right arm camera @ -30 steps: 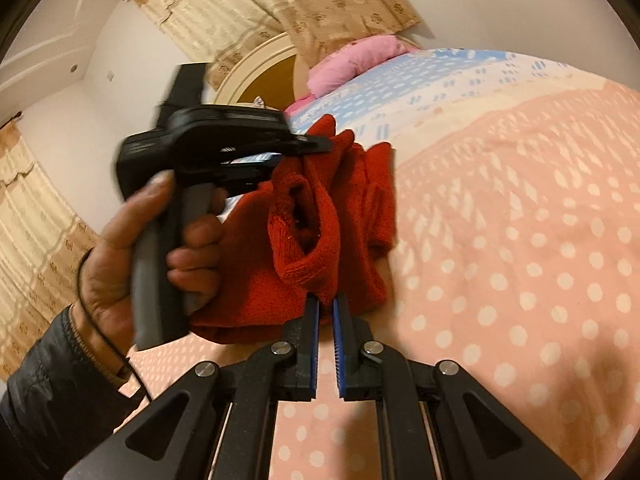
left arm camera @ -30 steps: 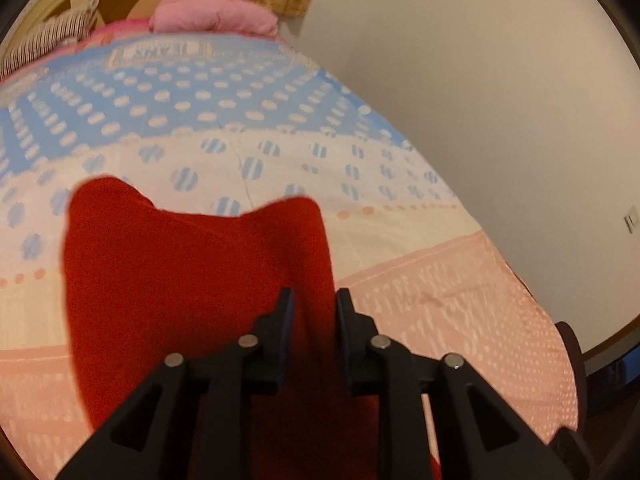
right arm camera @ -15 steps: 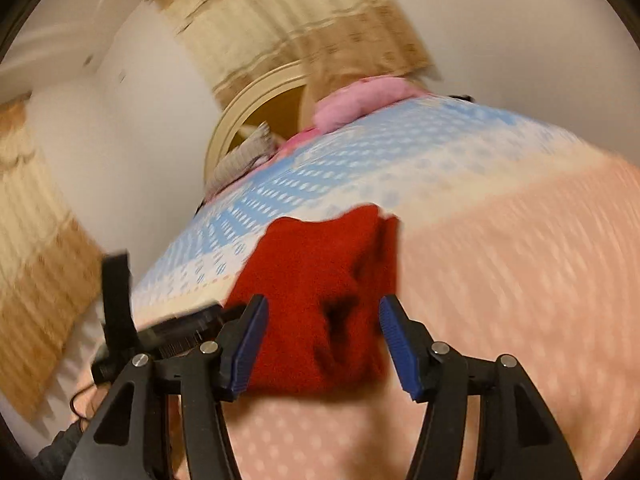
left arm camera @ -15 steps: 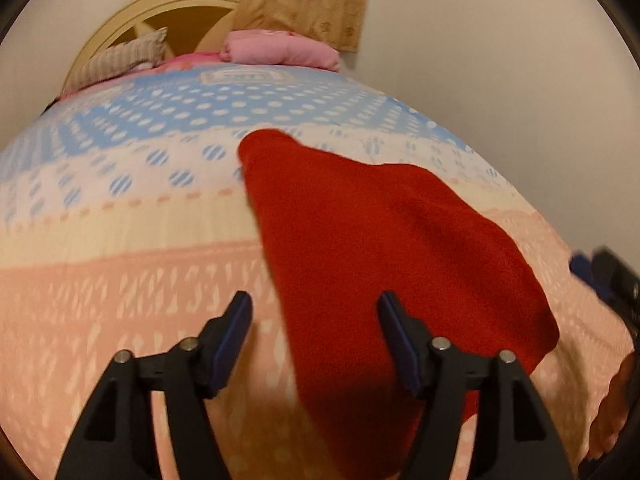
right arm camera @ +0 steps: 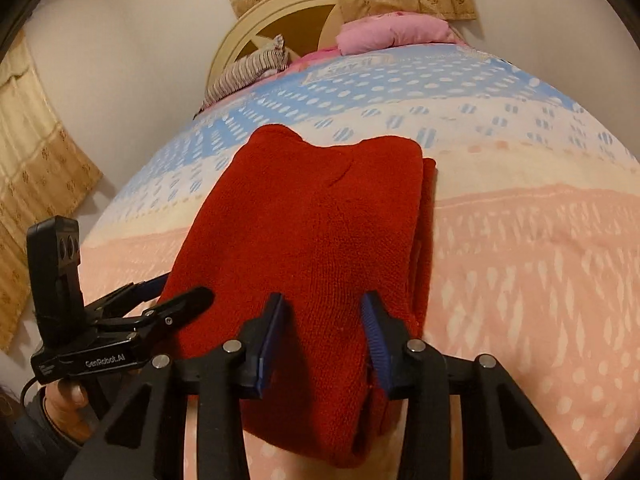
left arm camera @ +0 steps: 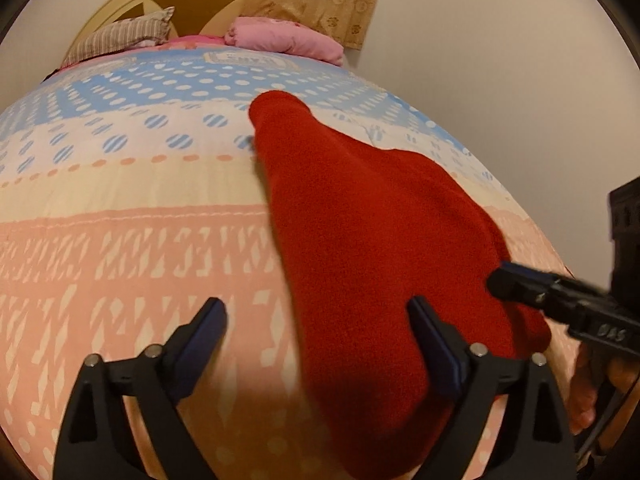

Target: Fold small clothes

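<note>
A red knitted garment (left arm camera: 360,240) lies folded flat on the bed; in the right wrist view (right arm camera: 320,232) its doubled edge shows along its right side. My left gripper (left arm camera: 318,318) is open and empty, its jaws wide apart over the garment's near left edge. My right gripper (right arm camera: 324,312) is open and empty, its jaws straddling the garment's near end. The left gripper also shows at the left of the right wrist view (right arm camera: 176,296), and the right gripper's tip at the right of the left wrist view (left arm camera: 516,280).
The bed (left arm camera: 120,240) has a pink, cream and blue dotted cover. A pink pillow (left arm camera: 284,38) and a striped pillow (left arm camera: 120,36) lie by the headboard (right arm camera: 280,12). A wall runs along the bed's right side, and curtains (right arm camera: 36,172) hang at the left.
Both grippers were shut on the garment, holding it up; they have opened and let it go. It now lies folded flat on the bed, and both grippers have drawn back to its near end.
</note>
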`<state>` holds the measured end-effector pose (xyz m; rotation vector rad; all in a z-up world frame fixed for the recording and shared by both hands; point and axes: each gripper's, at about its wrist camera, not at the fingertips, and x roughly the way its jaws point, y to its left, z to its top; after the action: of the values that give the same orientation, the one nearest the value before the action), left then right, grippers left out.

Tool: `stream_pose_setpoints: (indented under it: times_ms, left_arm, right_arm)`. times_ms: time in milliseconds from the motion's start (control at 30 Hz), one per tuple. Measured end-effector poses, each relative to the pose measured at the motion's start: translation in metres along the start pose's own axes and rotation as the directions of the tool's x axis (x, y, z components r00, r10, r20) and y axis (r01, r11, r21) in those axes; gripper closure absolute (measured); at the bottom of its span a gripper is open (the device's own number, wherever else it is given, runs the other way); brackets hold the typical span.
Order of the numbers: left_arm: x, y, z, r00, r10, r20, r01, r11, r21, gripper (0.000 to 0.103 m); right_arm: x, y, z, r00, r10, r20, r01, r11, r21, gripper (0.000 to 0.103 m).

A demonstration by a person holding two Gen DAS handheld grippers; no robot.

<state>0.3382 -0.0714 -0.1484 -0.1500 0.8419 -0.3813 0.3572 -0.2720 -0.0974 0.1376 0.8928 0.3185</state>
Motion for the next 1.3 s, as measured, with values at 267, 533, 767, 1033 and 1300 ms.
stream_pose_setpoints:
  times_ms: [267,533,767,1033,1300]
  left_arm:
    - [0.002,0.003,-0.001,1.0,0.02,0.0,-0.02,1.0,-0.015,0.001]
    - [0.003,0.004,-0.001,1.0,0.013,-0.011,-0.013,1.0,-0.015,0.0]
    - [0.004,0.005,-0.001,1.0,0.007,-0.013,-0.007,1.0,-0.019,0.0]
    - [0.005,0.007,-0.001,1.0,0.008,-0.013,-0.009,1.0,-0.027,0.0]
    - [0.005,0.007,0.0,1.0,-0.003,-0.013,0.003,0.999,-0.032,0.0]
  right_arm:
    - [0.016,0.037,0.054,1.0,0.018,0.008,-0.017,0.998,-0.066,0.061]
    - [0.064,-0.003,0.056,0.994,-0.023,-0.103,0.031,0.996,0.083,0.061]
    - [0.056,0.044,0.071,0.995,-0.068,-0.071,0.062,0.995,-0.076,0.061]
    - [0.097,0.087,0.068,0.984,-0.047,-0.174,0.014,0.982,-0.188,0.061]
    - [0.078,0.062,0.063,0.991,0.053,-0.122,-0.063,0.995,-0.077,0.057]
